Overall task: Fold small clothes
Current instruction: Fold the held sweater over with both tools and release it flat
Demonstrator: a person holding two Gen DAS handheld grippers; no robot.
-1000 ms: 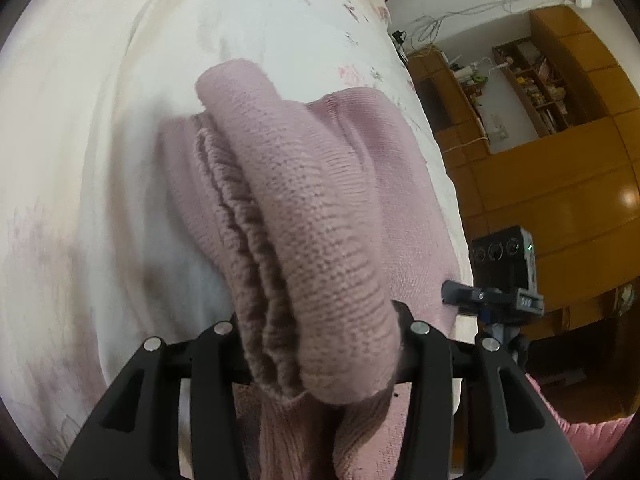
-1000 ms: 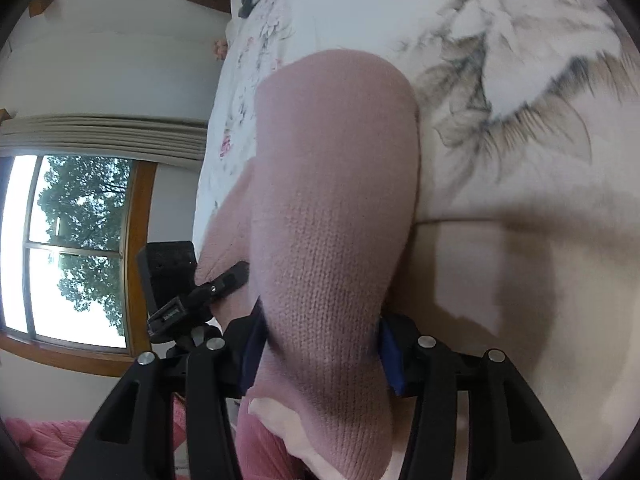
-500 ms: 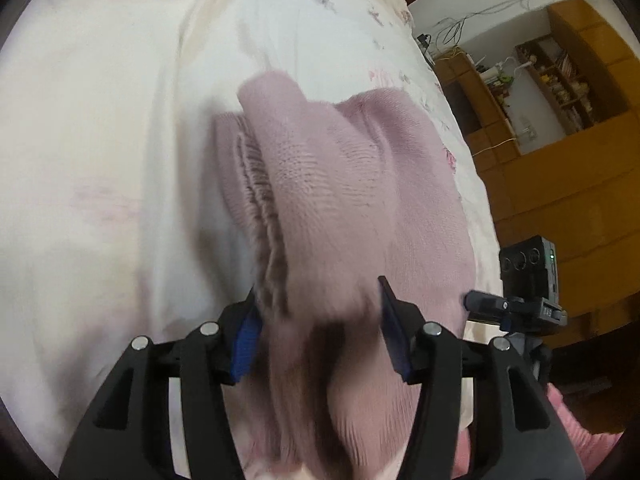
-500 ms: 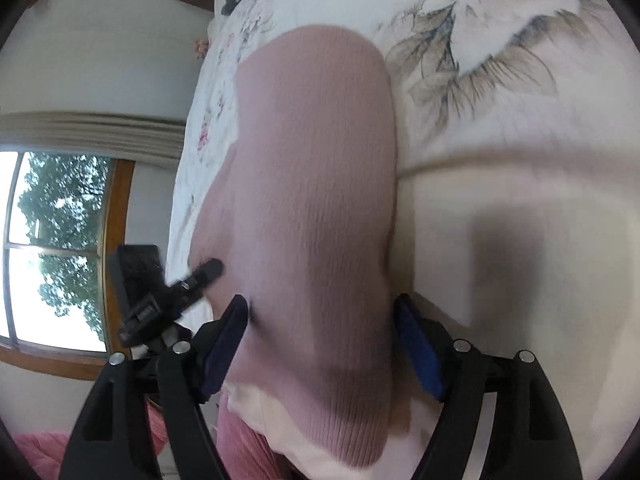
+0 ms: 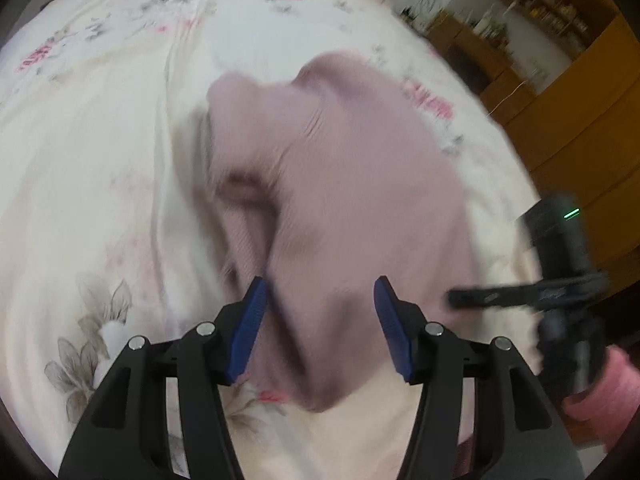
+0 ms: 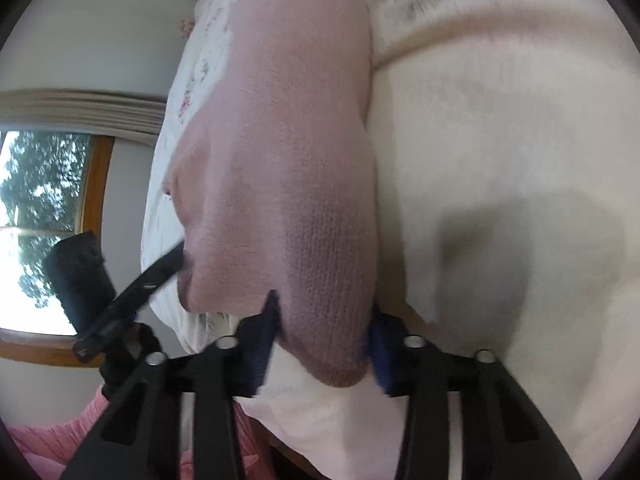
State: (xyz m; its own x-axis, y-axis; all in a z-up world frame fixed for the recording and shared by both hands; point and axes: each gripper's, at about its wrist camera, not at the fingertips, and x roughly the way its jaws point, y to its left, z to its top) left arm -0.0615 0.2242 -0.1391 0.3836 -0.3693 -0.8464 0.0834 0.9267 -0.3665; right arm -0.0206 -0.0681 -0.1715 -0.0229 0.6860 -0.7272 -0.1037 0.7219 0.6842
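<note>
Releasing pink knit garment (image 5: 352, 184), left gripper (image 5: 320, 320) now opened, pulled back.

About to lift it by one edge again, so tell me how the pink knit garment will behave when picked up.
The pink knit garment will likely flop: it lies in soft rounded folds on the floral bedsheet. Its loose knit suggests stretch, so a single pinch may let the fold open. It looks light. The left gripper is open; the right gripper brackets an edge.

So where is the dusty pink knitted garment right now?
The dusty pink knitted garment lies bunched on the floral white bedspread, centre in the left wrist view just beyond the open left gripper; the right gripper straddles its near end.
</note>
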